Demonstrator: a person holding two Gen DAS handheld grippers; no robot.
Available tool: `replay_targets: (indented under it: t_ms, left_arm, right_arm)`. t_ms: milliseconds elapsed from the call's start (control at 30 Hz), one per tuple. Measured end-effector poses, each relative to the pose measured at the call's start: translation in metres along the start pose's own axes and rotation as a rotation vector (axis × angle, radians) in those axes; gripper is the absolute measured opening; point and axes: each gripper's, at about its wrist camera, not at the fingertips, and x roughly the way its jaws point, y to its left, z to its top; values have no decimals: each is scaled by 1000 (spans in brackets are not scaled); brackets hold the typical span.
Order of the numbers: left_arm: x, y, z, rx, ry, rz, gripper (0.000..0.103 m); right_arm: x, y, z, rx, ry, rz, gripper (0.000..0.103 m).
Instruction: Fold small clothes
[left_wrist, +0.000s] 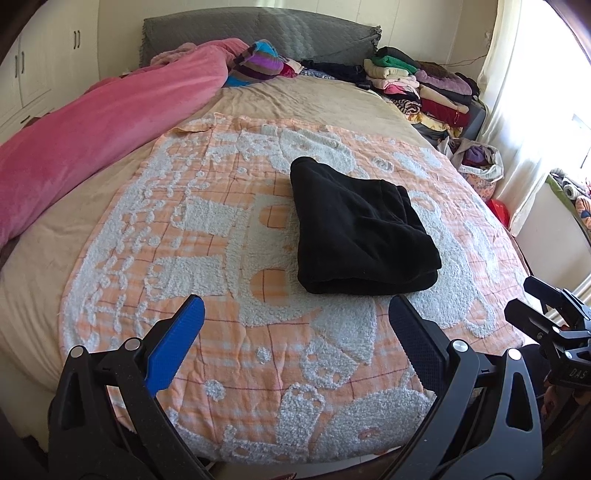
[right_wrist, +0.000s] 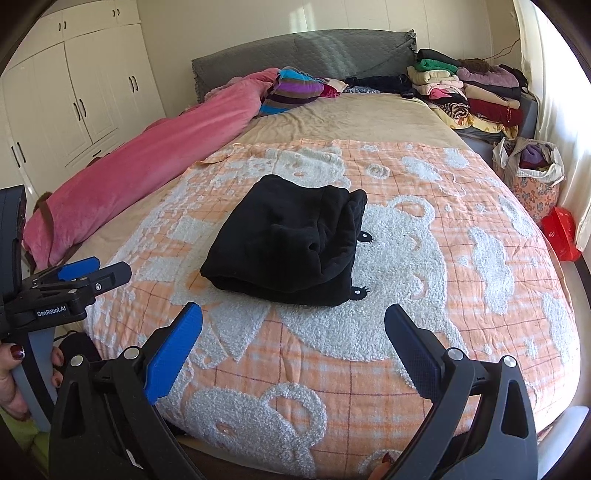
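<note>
A black garment (left_wrist: 358, 229) (right_wrist: 291, 243) lies folded into a thick rectangle on the orange-and-white bear blanket (left_wrist: 229, 347) (right_wrist: 461, 332) spread over the bed. My left gripper (left_wrist: 295, 310) hovers just in front of its near edge, open, with nothing between the blue pads. My right gripper (right_wrist: 293, 314) is also open and empty, a little short of the garment's near fold. Each gripper shows at the edge of the other's view: the right gripper (left_wrist: 524, 299) at the far right, the left gripper (right_wrist: 96, 273) at the far left, held by a hand (right_wrist: 14, 369).
A rolled pink blanket (left_wrist: 92, 140) (right_wrist: 140, 166) runs along the bed's left side. Stacks of folded clothes (left_wrist: 424, 88) (right_wrist: 472, 92) sit at the back right by the grey headboard (right_wrist: 314, 51). A floral bag (right_wrist: 532, 177) and a red box (right_wrist: 561, 232) stand beside the bed.
</note>
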Motion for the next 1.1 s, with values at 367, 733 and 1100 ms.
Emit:
replay_targets:
  t_ms: [367, 733, 1100]
  left_arm:
    - [-1, -2, 1, 0, 6, 4, 94]
    - [-2, 0, 0, -4, 7, 37, 94]
    - [-3, 2, 1, -6, 11, 63, 94]
  right_arm:
    - [0, 0, -1, 3, -4, -10, 99]
    - [-1, -1, 0, 9, -13, -15, 98]
    - [-1, 0, -1, 9, -13, -22, 99]
